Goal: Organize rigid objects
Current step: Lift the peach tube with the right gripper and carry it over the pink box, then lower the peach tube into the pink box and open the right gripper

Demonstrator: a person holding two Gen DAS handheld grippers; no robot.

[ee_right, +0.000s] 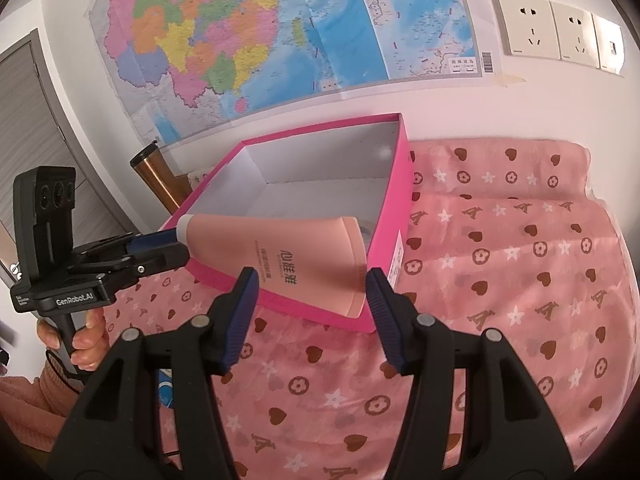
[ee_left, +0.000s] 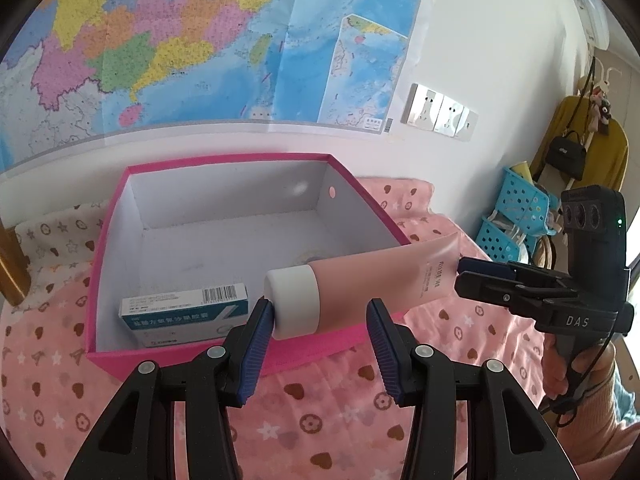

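Our left gripper (ee_left: 320, 320) has its jaws partly open, with the white cap end of a soft pink plastic tube (ee_left: 372, 284) lying across the gap. The cap sits right against the blue pad of the left finger (ee_left: 260, 332), while the right-hand pad stands clear of the tube's body, so we see no grip here.

Our right gripper (ee_right: 310, 292) is about half open and closed across the tube's flat crimped end. Both pads meet its edges in the right wrist view.

The tube hangs in the air over the near rim of an open, bright pink cardboard box with a white lining (ee_left: 224, 158). It is tilted, with the cap lower and over the inside of the box.

Inside the box, a small white and teal cardboard medicine carton (ee_left: 184, 312) lies flat against the near wall.

The box sits on a pink bedcover printed with hearts and stars (ee_right: 500, 280). A coloured wall map (ee_left: 168, 40) and white wall sockets (ee_left: 440, 110) are behind it.
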